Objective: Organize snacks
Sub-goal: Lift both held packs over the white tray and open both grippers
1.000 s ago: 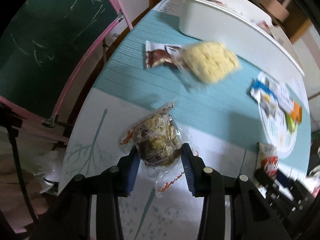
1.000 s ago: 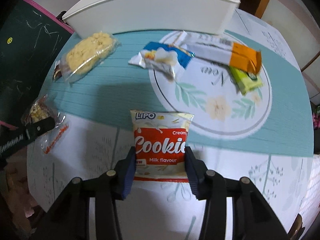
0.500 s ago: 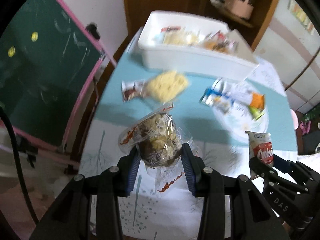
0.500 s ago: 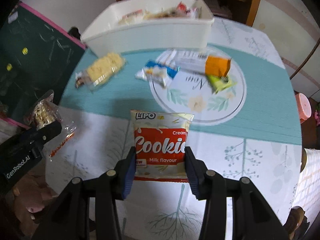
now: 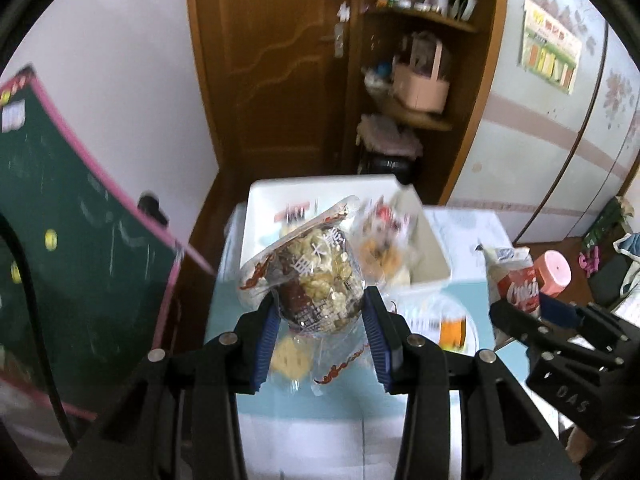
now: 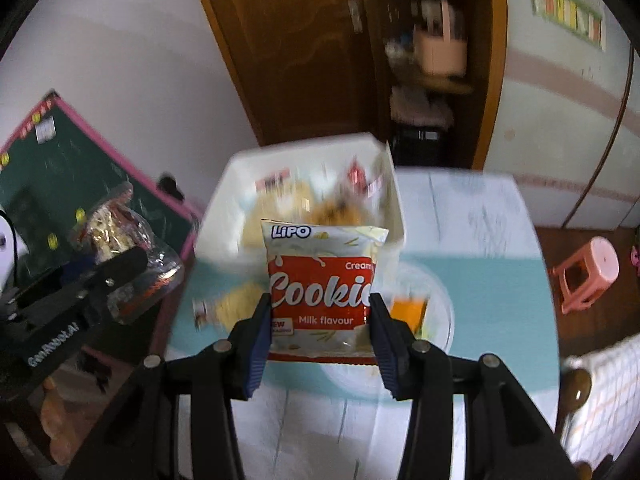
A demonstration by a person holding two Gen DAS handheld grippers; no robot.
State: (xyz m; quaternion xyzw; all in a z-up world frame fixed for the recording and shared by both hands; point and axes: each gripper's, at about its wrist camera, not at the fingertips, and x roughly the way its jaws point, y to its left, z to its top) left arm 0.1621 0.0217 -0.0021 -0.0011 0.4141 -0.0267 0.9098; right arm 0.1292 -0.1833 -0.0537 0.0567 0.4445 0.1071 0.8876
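My left gripper (image 5: 322,316) is shut on a clear bag of nut-and-grain snack (image 5: 316,276), held high above the table. My right gripper (image 6: 318,320) is shut on a red and white Lipo cookie packet (image 6: 320,288), also lifted well off the table. Beyond both lies the white bin (image 5: 256,220) (image 6: 224,204) with several snack packs inside, blurred. In the right wrist view the left gripper (image 6: 116,264) with its bag shows at the left; in the left wrist view the right gripper (image 5: 516,308) with the cookie packet (image 5: 516,284) shows at the right.
On the teal table mat (image 6: 480,280) below lie a yellow cracker pack (image 6: 236,304) and an orange-ended bar (image 6: 408,308). A green chalkboard with a pink frame (image 5: 60,280) stands left. A wooden door, shelves and a pink stool (image 6: 588,272) are behind and right.
Both grippers have risen far above the table with their packets still gripped. The view now looks over the bin toward the door and shelves.
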